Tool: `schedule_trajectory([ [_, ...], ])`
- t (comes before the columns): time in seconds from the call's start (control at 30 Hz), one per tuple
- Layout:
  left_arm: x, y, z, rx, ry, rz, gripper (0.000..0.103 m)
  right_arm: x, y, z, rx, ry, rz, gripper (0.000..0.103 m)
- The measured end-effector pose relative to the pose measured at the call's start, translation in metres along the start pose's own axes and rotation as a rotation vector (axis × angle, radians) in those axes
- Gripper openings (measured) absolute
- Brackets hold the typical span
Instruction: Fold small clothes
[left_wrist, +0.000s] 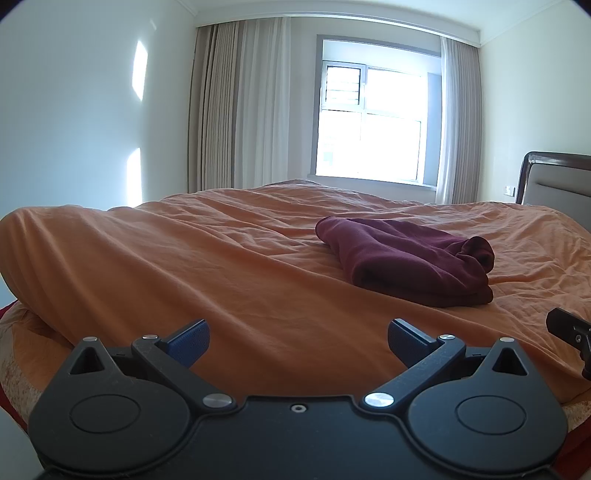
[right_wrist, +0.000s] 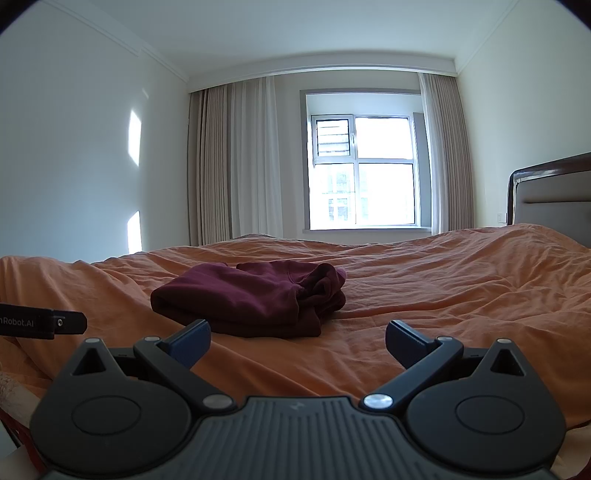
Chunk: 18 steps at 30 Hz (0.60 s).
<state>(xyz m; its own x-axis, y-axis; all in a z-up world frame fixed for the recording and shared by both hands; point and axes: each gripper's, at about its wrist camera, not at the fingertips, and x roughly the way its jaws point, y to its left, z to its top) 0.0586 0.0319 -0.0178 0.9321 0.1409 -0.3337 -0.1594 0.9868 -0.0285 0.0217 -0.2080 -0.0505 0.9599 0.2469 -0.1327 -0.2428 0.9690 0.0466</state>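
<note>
A dark red garment (left_wrist: 406, 258) lies folded in a compact pile on the orange bed cover (left_wrist: 221, 266). In the right wrist view the garment (right_wrist: 251, 299) sits just ahead and left of centre. My left gripper (left_wrist: 298, 341) is open and empty, low over the cover, short of the garment and to its left. My right gripper (right_wrist: 297, 341) is open and empty, close in front of the garment. The right gripper's tip shows at the left view's right edge (left_wrist: 569, 328); the left gripper's body shows at the right view's left edge (right_wrist: 44, 323).
The orange cover (right_wrist: 443, 295) is rumpled, with a raised hump at the left (left_wrist: 55, 243). A padded headboard (right_wrist: 550, 192) stands at the right. A window (right_wrist: 364, 173) and curtains (right_wrist: 229, 162) are on the far wall.
</note>
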Motion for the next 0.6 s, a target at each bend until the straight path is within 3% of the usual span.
schedule_trajectory([
  [0.43,-0.0013,-0.0011,0.0009,-0.005,0.006,-0.023,0.102,0.0001,0.0001,0.0002,0.000,0.000,0.000,0.103],
  [0.6,-0.0052,-0.0085,0.0009,0.032,-0.018,0.016,0.102,0.0002,0.0002,0.0001,0.000,0.000,0.000,0.103],
])
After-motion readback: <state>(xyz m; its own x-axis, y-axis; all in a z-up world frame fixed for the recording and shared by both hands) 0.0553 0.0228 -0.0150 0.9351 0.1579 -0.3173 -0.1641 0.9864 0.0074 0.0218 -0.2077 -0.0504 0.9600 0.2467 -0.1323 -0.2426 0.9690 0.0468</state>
